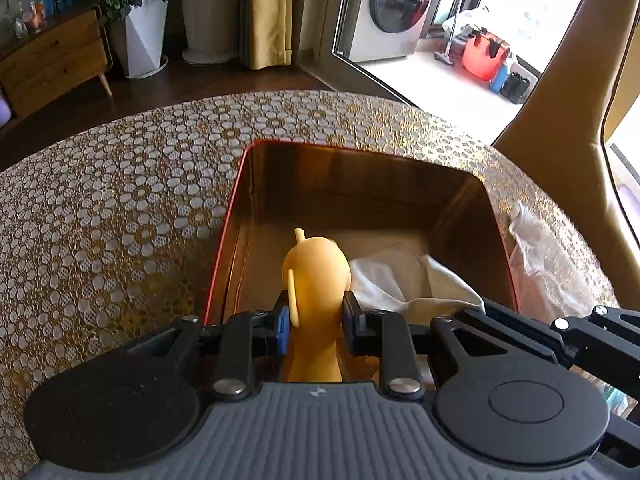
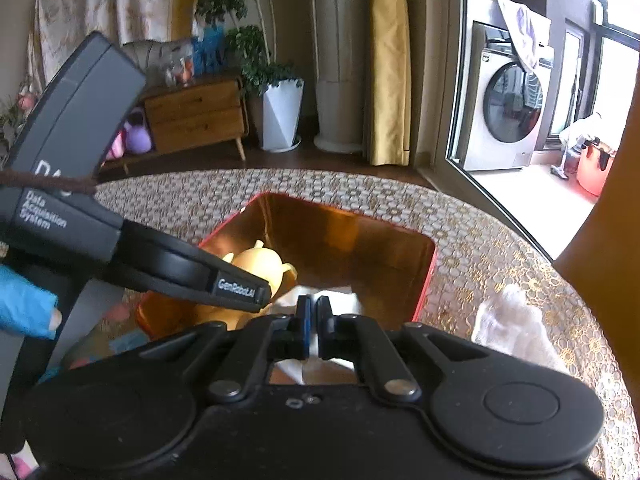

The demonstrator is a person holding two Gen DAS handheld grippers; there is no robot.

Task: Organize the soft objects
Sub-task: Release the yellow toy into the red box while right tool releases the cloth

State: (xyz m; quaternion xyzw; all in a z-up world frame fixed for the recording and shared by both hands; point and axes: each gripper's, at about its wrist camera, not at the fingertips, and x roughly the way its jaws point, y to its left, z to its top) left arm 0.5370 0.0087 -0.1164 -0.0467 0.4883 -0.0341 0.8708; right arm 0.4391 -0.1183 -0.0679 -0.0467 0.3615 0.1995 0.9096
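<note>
My left gripper [image 1: 316,322] is shut on a soft yellow toy figure [image 1: 316,276] and holds it inside a red-rimmed box with shiny gold walls [image 1: 360,184]. A white cloth [image 1: 404,280] lies on the box floor right of the toy. In the right wrist view the left gripper's body [image 2: 168,268] reaches in from the left with the yellow toy [image 2: 260,264] over the box [image 2: 380,248]. My right gripper [image 2: 313,320] is shut, with white cloth [image 2: 296,368] showing just beneath its fingers; whether it pinches the cloth I cannot tell.
The box stands on a round table with a gold lace cover [image 1: 120,200]. A crumpled white cloth [image 2: 516,328] lies on the table right of the box, also in the left wrist view [image 1: 540,256]. A tan chair back [image 1: 560,120] stands at the right.
</note>
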